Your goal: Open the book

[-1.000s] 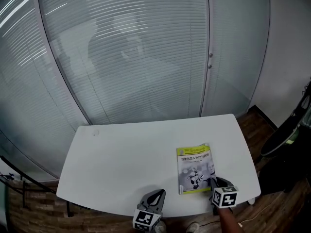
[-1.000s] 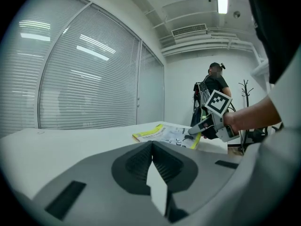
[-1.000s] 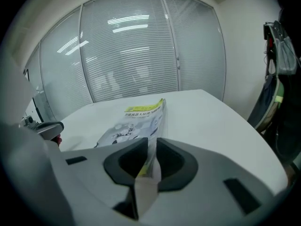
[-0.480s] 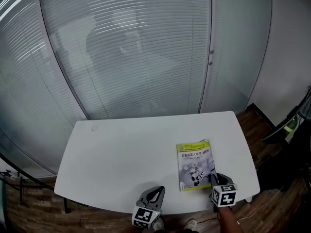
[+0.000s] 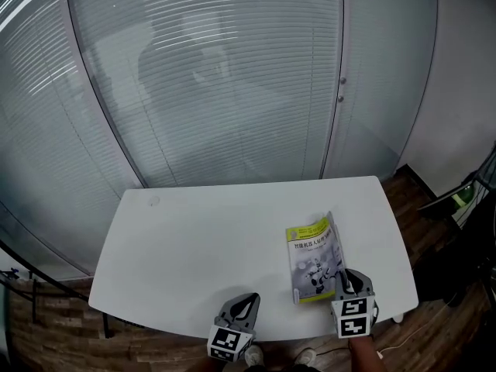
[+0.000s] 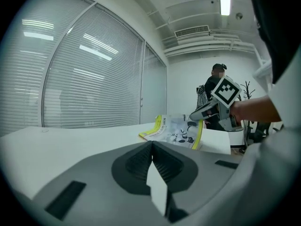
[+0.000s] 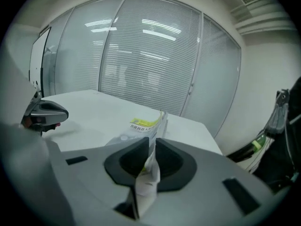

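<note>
A book (image 5: 314, 258) with a grey and yellow-green cover lies on the white table (image 5: 194, 239), toward its near right. My right gripper (image 5: 341, 284) is shut on the cover's near right corner, and its jaws have just been closing on it. The cover (image 7: 148, 125) stands lifted off the pages, with its edge pinched between the pads at my right gripper (image 7: 151, 142). From the left gripper view the raised cover (image 6: 176, 132) slopes up toward the right gripper (image 6: 200, 115). My left gripper (image 5: 242, 301) rests at the table's near edge, shut and holding nothing.
A curved glass wall with blinds (image 5: 217, 84) runs behind the table. Dark equipment (image 5: 465, 208) stands on the wooden floor to the right. A person (image 6: 217, 69) stands far off in the left gripper view.
My right gripper has risen and rolled, and the book's cover has come up with it on its right side. The left gripper has stayed put.
</note>
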`<state>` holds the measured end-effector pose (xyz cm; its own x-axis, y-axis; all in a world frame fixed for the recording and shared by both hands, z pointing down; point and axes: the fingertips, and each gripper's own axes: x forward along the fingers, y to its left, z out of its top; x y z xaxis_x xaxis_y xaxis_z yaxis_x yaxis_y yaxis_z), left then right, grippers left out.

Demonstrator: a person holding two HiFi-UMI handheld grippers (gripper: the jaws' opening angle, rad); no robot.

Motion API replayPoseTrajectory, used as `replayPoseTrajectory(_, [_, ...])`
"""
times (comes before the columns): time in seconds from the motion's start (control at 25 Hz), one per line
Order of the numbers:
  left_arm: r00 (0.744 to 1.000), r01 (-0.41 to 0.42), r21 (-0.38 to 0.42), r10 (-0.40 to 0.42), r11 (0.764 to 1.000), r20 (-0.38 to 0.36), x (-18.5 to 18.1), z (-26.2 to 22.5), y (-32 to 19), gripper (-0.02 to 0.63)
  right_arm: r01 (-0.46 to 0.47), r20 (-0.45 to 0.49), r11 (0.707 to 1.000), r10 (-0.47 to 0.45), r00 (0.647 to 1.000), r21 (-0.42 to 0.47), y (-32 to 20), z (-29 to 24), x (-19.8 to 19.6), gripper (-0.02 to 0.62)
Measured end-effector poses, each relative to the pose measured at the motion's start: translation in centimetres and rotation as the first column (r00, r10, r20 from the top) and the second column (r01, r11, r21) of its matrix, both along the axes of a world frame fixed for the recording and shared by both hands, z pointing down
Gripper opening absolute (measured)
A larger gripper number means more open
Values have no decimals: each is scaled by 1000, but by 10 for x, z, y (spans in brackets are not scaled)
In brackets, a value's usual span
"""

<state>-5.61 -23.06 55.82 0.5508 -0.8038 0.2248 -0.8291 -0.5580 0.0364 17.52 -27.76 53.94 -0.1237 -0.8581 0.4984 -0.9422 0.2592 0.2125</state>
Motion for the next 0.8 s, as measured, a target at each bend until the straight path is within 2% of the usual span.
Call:
replayPoseTrajectory(0.24, [1000, 17, -2, -17, 1000, 11, -21, 7, 1, 11, 75, -170, 994, -61, 983, 78, 4, -24, -40, 51])
replayPoseTrajectory(0.48, [998, 59, -4, -59, 998, 3, -45, 12, 2, 11, 238, -383, 957, -161, 910, 163, 13, -49, -105, 48])
replayPoseTrajectory(0.8, [990, 141, -22, -142, 990, -21, -88, 7, 8, 11, 393, -444, 900, -279, 851, 189, 25, -56, -180, 41])
